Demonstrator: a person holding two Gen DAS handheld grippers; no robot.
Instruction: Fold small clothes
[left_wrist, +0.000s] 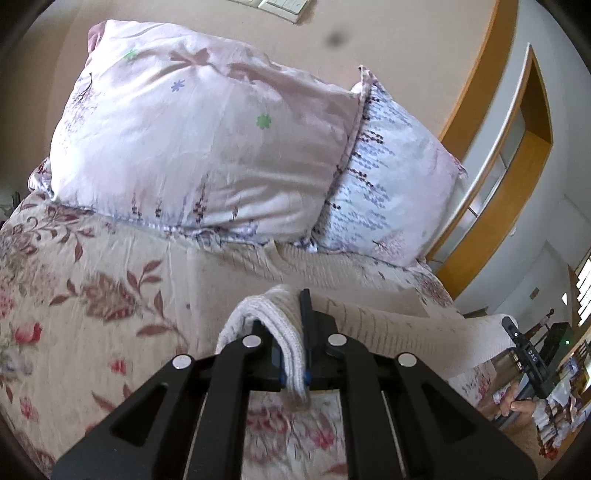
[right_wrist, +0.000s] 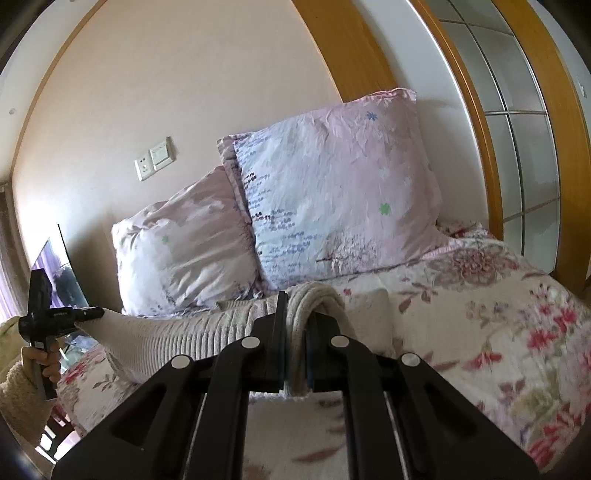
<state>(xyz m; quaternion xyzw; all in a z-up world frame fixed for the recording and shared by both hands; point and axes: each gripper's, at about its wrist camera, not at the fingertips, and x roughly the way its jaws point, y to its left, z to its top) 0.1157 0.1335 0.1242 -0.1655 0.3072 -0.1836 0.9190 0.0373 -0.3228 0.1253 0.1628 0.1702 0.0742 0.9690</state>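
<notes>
Between the black fingers of the left gripper (left_wrist: 291, 332), a ribbed edge of the cream knit garment (left_wrist: 388, 332) is pinched tight, a fold of it draped over the left finger. In the right wrist view, the right gripper (right_wrist: 295, 332) is likewise clamped on a bunched loop of the same knit, which arches over its right finger. From that grip the garment is stretched sideways as a taut band to the other gripper, seen at the left edge of that view and held by a hand (right_wrist: 40, 363) in a cream sleeve (right_wrist: 16, 402). The cloth is held lifted above the floral bedspread (left_wrist: 92, 295), with more of it lying on the bed beyond the fingers. Farther back, two pink printed pillows are propped against the beige wall (right_wrist: 184, 74): one pillow (left_wrist: 199, 147) overlapping the other pillow (left_wrist: 399, 192). A socket and switch plate (right_wrist: 155, 157) is fixed on the wall beside them, and a wood-framed glazed panel (right_wrist: 517, 129) is seen to the right.
</notes>
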